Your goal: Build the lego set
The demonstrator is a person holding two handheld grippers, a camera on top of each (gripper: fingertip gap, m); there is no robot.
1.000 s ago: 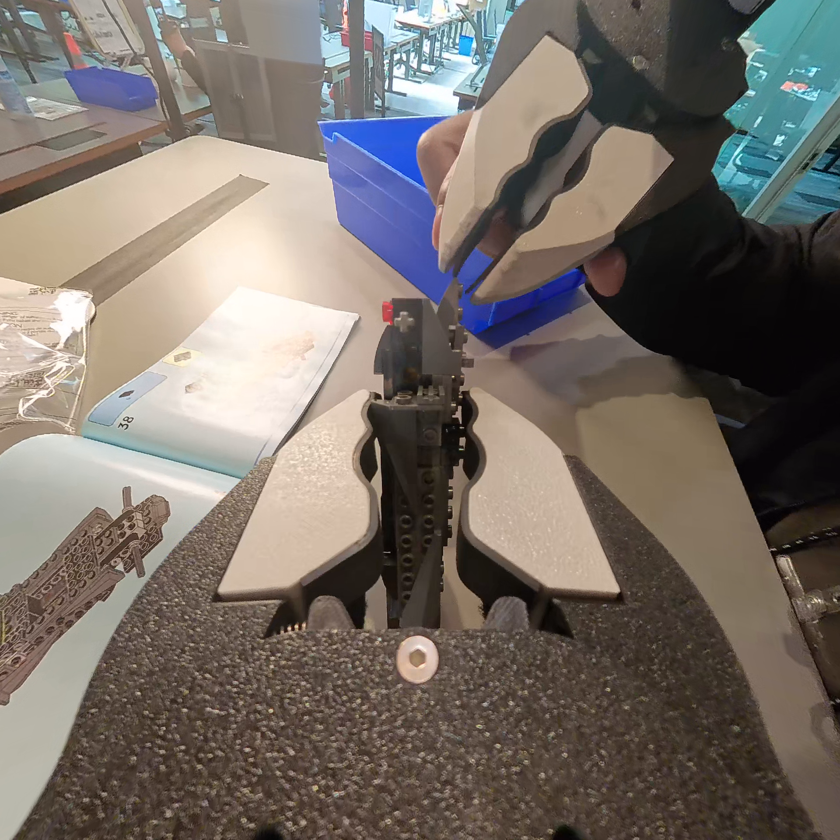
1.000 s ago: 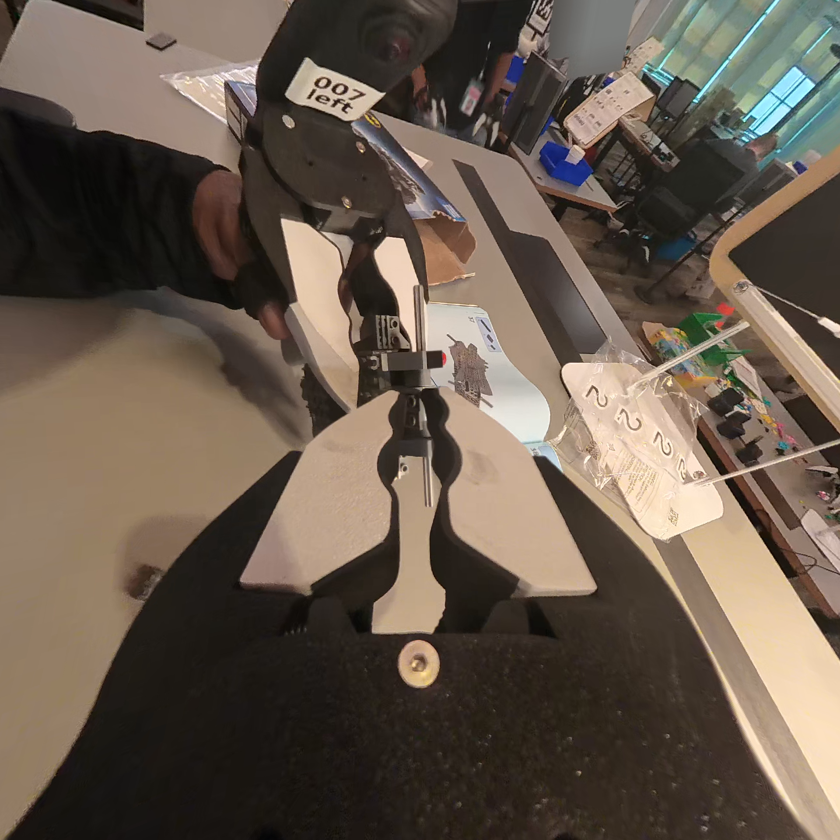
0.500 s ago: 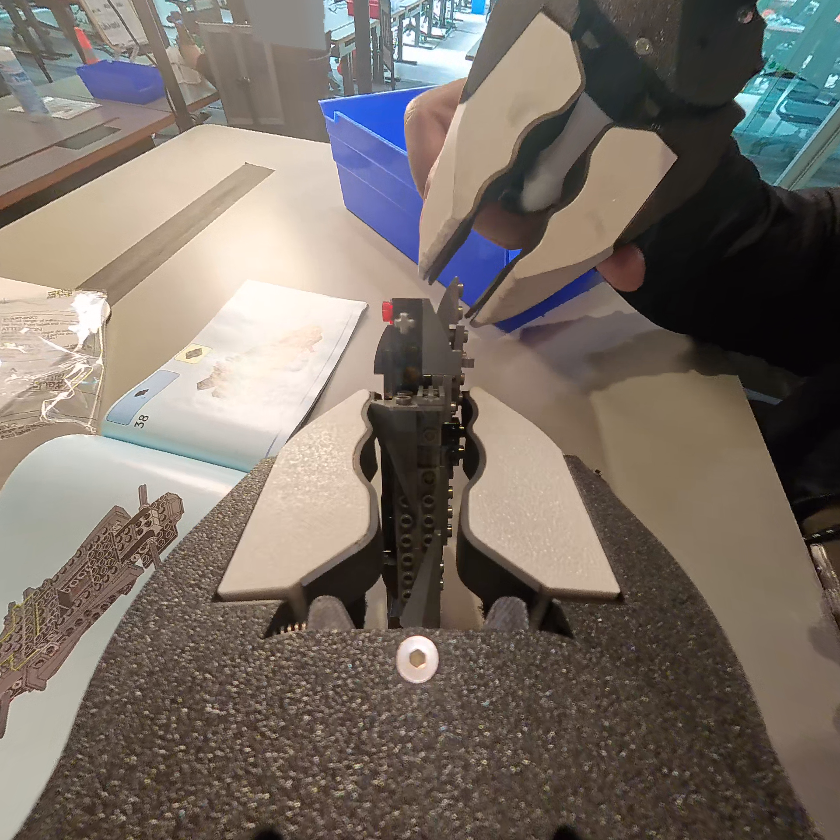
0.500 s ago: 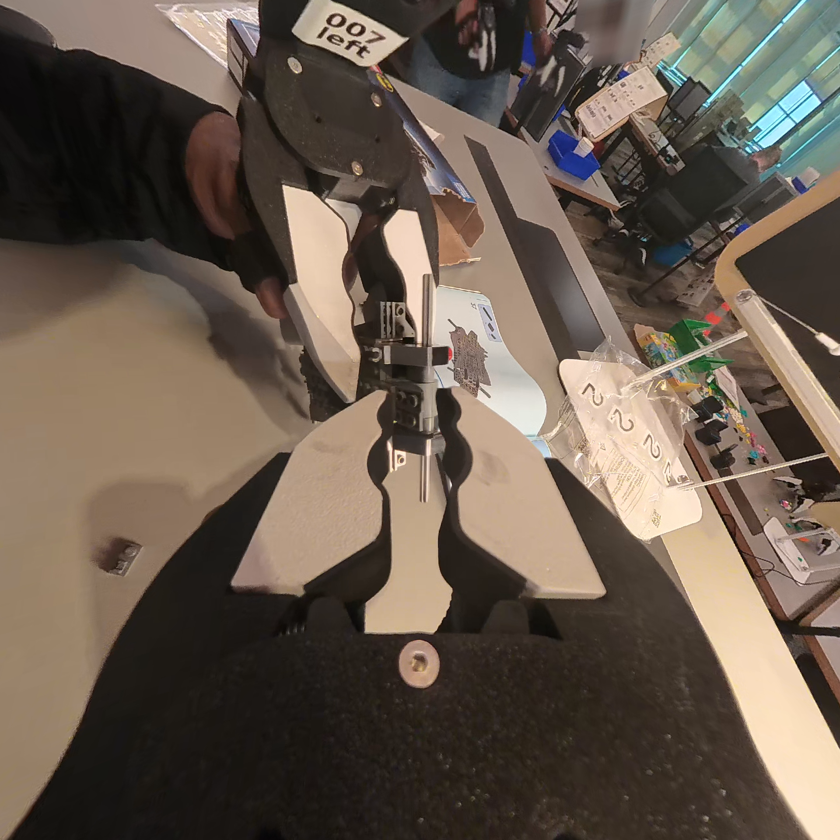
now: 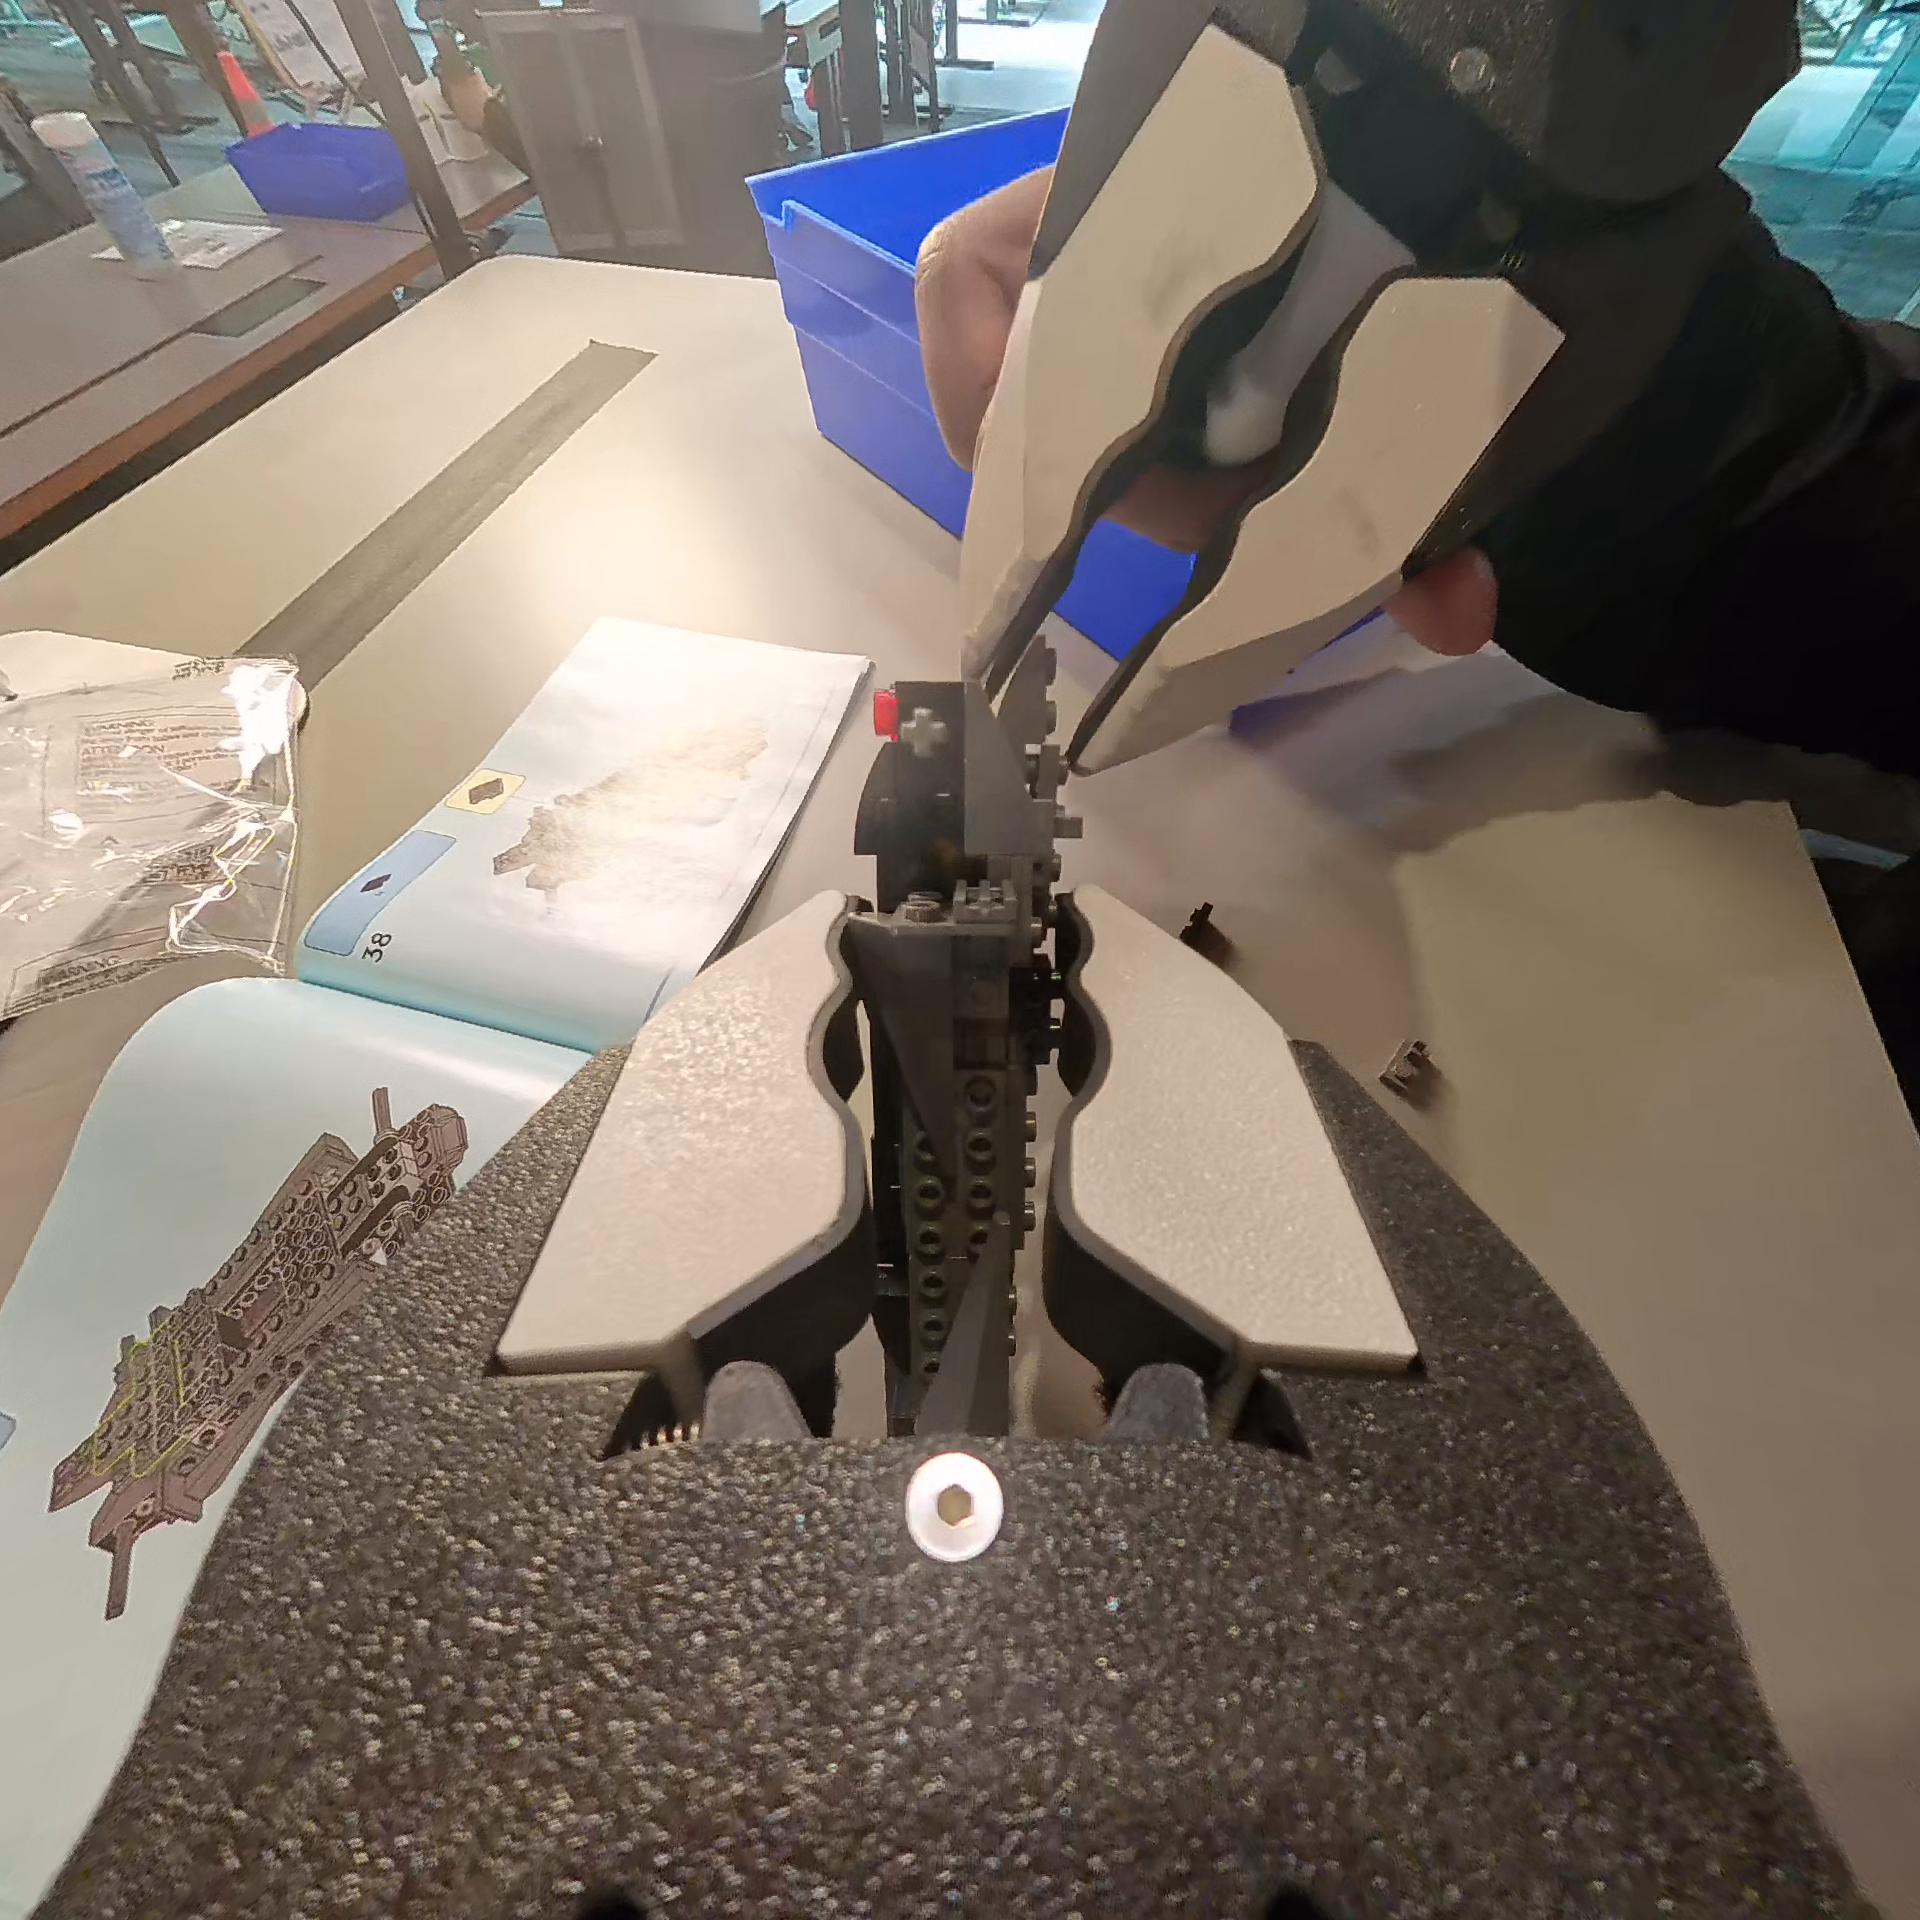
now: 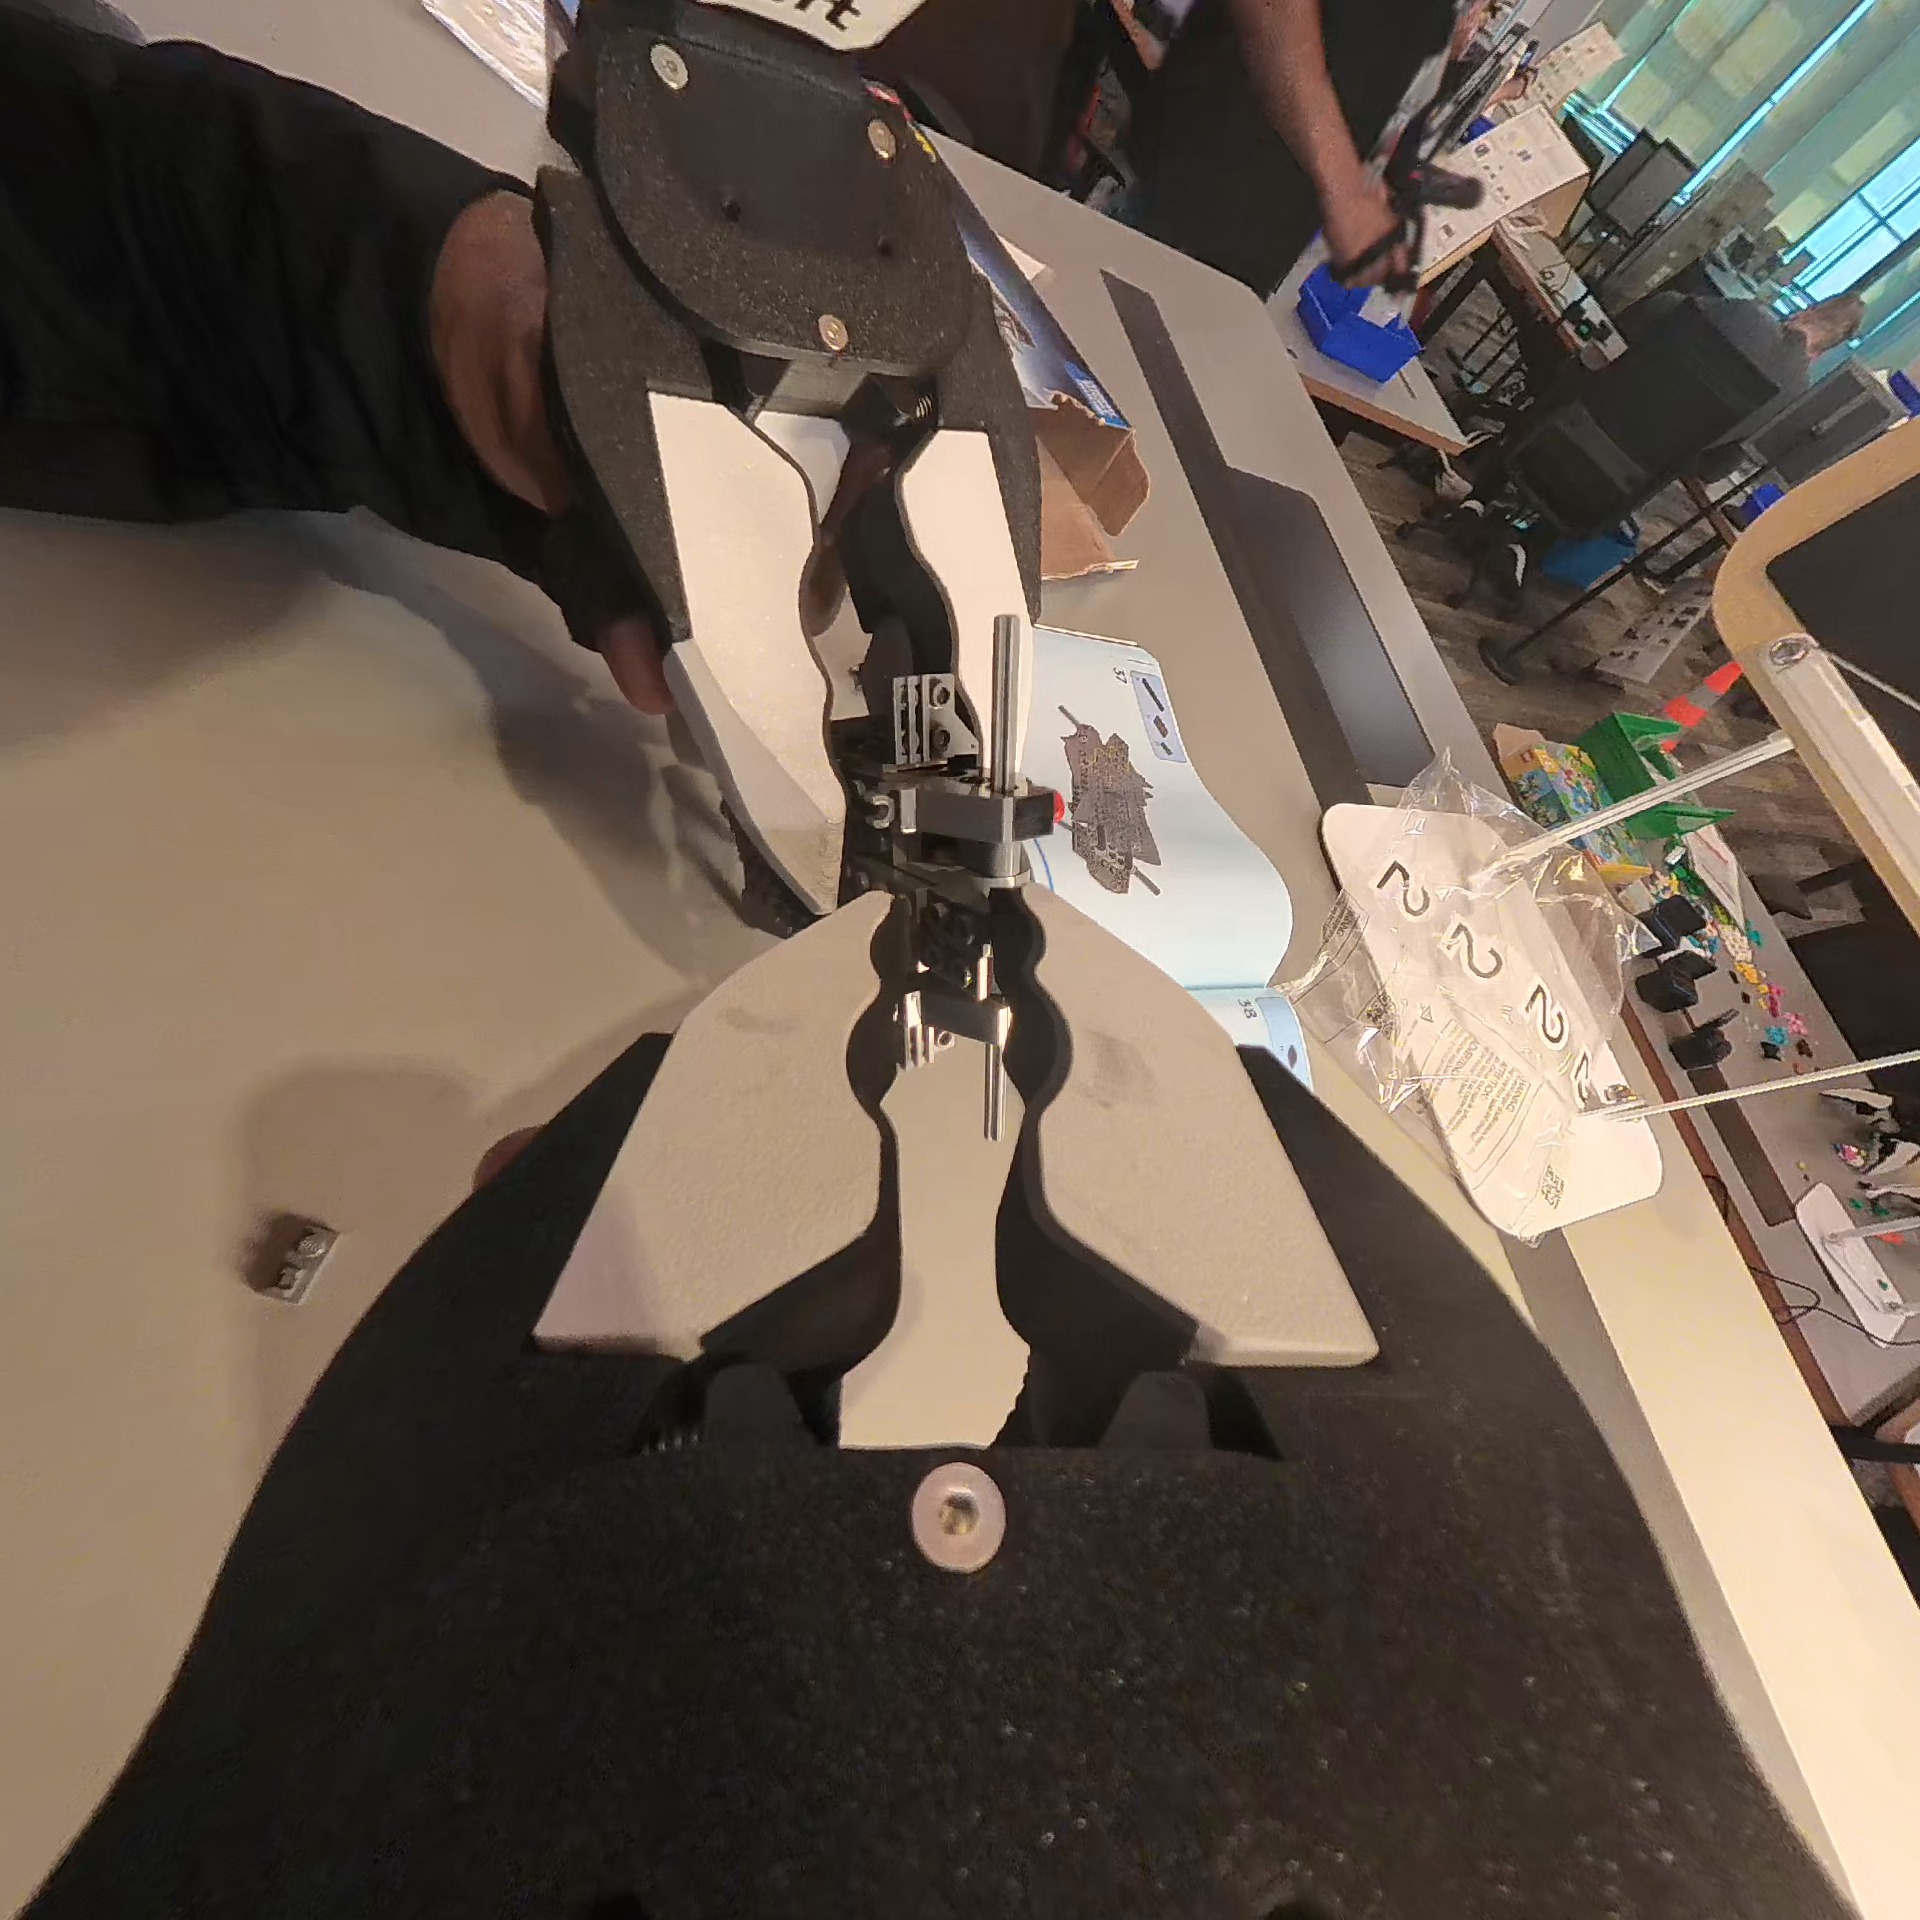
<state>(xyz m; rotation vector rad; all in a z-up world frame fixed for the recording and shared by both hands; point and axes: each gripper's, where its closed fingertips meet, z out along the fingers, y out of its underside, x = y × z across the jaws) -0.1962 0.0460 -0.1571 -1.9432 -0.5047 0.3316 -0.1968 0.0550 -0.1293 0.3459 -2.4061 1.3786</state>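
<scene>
Where the left gripper (image 5: 956,914) points forward over the grey table (image 5: 1558,1143), its two pale pads are clenched on a dark grey brick model (image 5: 961,1039), one pad on each flank. The model runs along the gap between the fingers and sticks out past the tips, ending in a sloped grey block with a small red stud (image 5: 885,712) on its left side. To its left on the table lie a crumpled clear plastic bag (image 5: 145,810) and an open instruction booklet (image 5: 582,831), whose nearer page is cut off by the gripper body. Behind stands a blue bin (image 5: 862,343), partly hidden by the right gripper (image 5: 1023,707). That gripper comes down from the upper right with its jaws apart, straddling the studded upper right edge of the model; its right fingertip (image 5: 1091,743) lies against the studs, while contact at the other tip cannot be made out. From the right wrist view the right gripper (image 6: 940,914) shows the model's end and a thin grey axle (image 6: 1003,831) between its tips, with room on both sides. Two tiny dark pieces (image 5: 1408,1065) lie loose on the table to the right, too small to identify.
</scene>
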